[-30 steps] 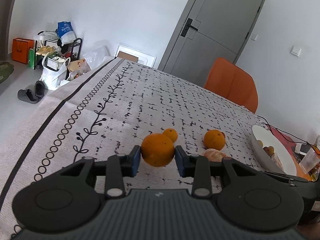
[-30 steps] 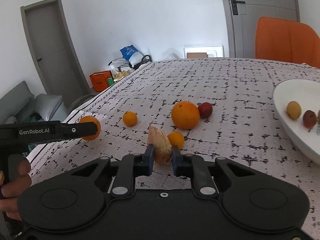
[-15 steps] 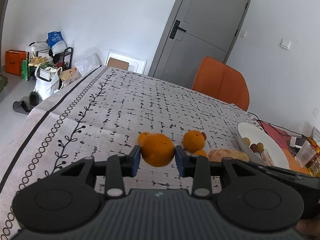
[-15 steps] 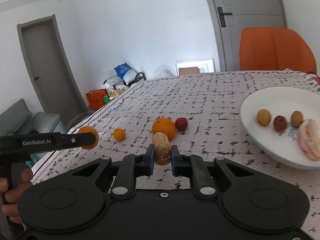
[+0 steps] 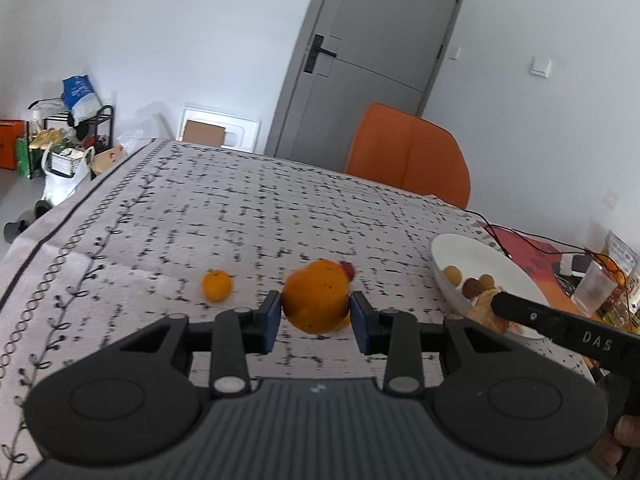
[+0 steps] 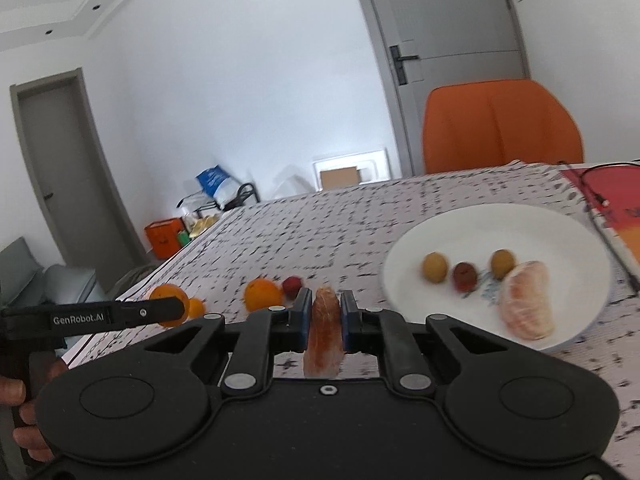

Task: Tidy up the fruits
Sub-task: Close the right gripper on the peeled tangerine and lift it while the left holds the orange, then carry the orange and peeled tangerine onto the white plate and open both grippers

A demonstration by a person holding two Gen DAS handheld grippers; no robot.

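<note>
My right gripper (image 6: 325, 318) has its jaws closed on a peeled citrus piece (image 6: 323, 330), held upright with its long axis running down between them, and the white plate (image 6: 404, 258) lies ahead and to the right of those jaws, nearer this hand than the other. My left gripper (image 5: 316, 318) has its jaws clamped on an orange (image 5: 316, 300) held above the table (image 5: 248, 216); from there the plate is well off to the right.
</note>
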